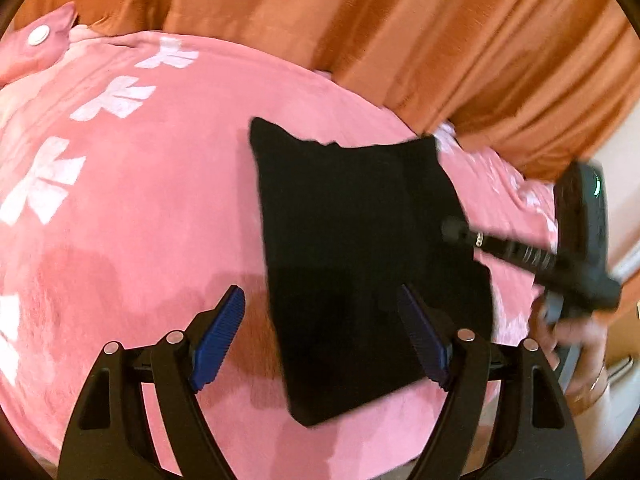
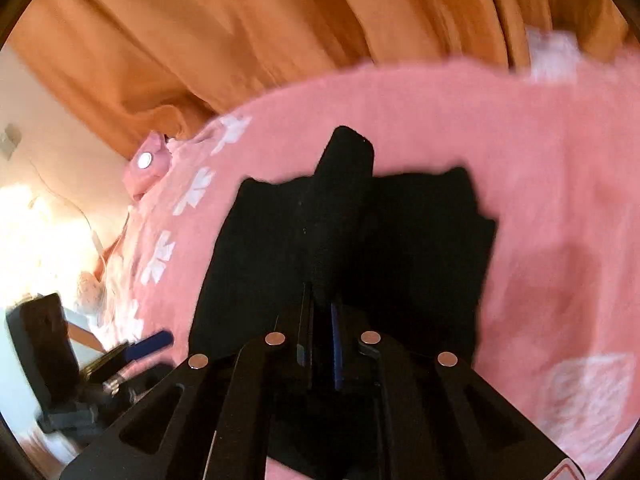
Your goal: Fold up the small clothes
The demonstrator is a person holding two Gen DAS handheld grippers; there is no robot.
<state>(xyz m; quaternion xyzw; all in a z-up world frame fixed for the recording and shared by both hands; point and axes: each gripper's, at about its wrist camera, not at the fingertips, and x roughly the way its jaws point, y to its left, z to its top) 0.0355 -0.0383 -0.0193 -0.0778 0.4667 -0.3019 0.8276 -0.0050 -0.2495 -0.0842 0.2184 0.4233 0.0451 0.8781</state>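
A small black garment [image 1: 360, 248] lies on a pink blanket [image 1: 140, 208]. My left gripper [image 1: 322, 334] is open above its near left edge, one blue pad [image 1: 218, 338] over the blanket and the other over the cloth. My right gripper [image 1: 460, 230] comes in from the right with its tip at the garment's right edge. In the right wrist view my right gripper [image 2: 320, 312] is shut on a fold of the black garment [image 2: 420, 248], which rises in a ridge ahead of the fingers. The left gripper's blue pad [image 2: 150, 342] shows at the lower left.
The pink blanket [image 2: 540, 160] has white bow prints [image 1: 116, 100]. Orange curtains [image 1: 440, 40] hang behind the bed's far edge. A pink plush piece with a white button [image 1: 38, 36] lies at the far left corner. A pale wall [image 2: 48, 160] shows beyond the bed.
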